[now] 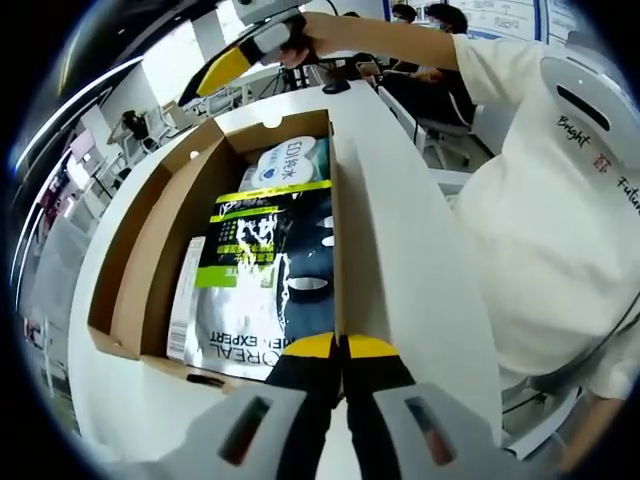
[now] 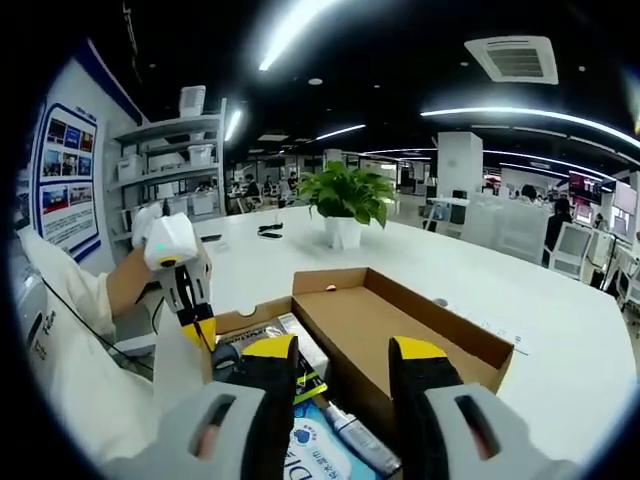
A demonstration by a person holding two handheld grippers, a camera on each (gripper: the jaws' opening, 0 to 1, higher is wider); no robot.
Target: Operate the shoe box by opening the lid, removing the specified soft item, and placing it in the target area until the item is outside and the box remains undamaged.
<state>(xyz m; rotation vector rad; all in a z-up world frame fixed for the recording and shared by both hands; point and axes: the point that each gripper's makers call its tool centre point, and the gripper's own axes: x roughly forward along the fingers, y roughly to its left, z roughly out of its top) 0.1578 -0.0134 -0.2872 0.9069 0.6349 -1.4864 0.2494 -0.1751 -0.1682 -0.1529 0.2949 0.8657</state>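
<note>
An open brown shoe box lies on a white table, its lid folded out flat beside it. Inside lie a black, green and white soft pouch and a white-and-blue wipes pack. My left gripper is shut on the top edge of the box's side wall; it also appears as the left gripper, held by a hand. My right gripper stands open above the box's near end, over the wipes pack and a white tube. The right gripper hovers beyond the box's far end.
A person in a white shirt stands close beside the table. A potted plant and small dark objects sit farther along the table. Shelves with boxes stand behind; chairs and seated people lie past the far end.
</note>
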